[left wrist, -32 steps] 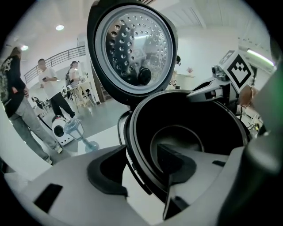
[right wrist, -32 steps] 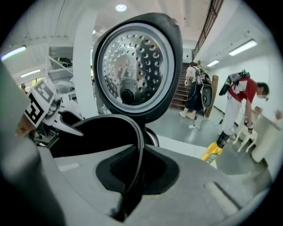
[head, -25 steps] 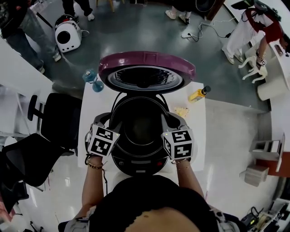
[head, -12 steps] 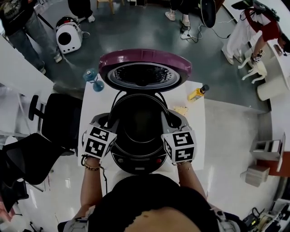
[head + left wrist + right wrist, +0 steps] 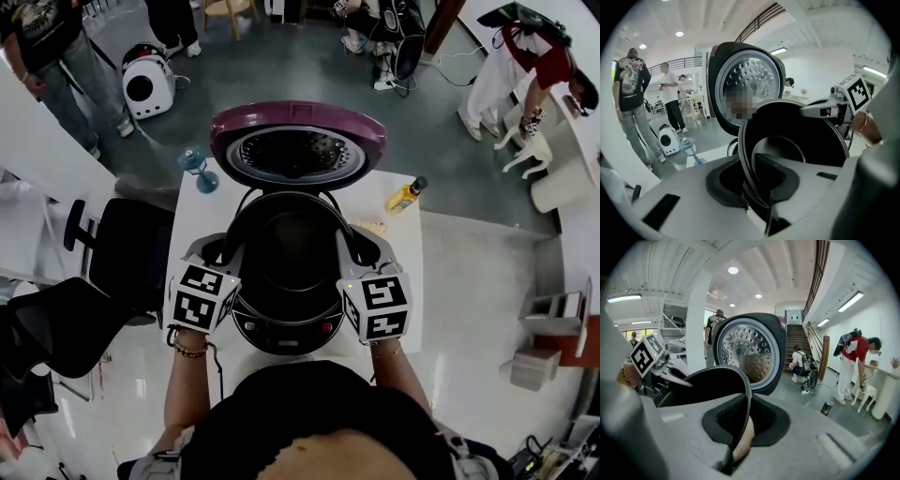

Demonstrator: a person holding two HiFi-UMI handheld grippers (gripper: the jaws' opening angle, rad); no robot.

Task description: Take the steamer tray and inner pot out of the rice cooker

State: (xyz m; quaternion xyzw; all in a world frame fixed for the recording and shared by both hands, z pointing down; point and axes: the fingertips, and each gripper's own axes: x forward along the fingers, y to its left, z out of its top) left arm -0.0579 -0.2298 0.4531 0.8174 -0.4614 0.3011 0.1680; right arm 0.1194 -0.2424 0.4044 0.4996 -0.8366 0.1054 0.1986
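The rice cooker [image 5: 286,335] stands on a white table with its maroon lid [image 5: 298,141] swung up. Its black inner pot [image 5: 289,258] is raised a little out of the body. My left gripper [image 5: 228,255] has the pot's left rim [image 5: 746,154] between its jaws, which are closing on it. My right gripper [image 5: 354,248] is shut on the right rim [image 5: 745,394], and a tan outer wall of the pot shows below the jaws. No steamer tray is visible.
On the white table [image 5: 403,281] lie a yellow bottle [image 5: 408,194] and a small yellowish scrap [image 5: 375,228] at the back right. A blue glass ornament [image 5: 197,169] stands at the back left. A black chair [image 5: 122,248] is on the left; people stand around.
Both grippers have risen with the black pot between them, and the pot's rim now sits higher above the cooker body. The left marker cube has shifted slightly outward.
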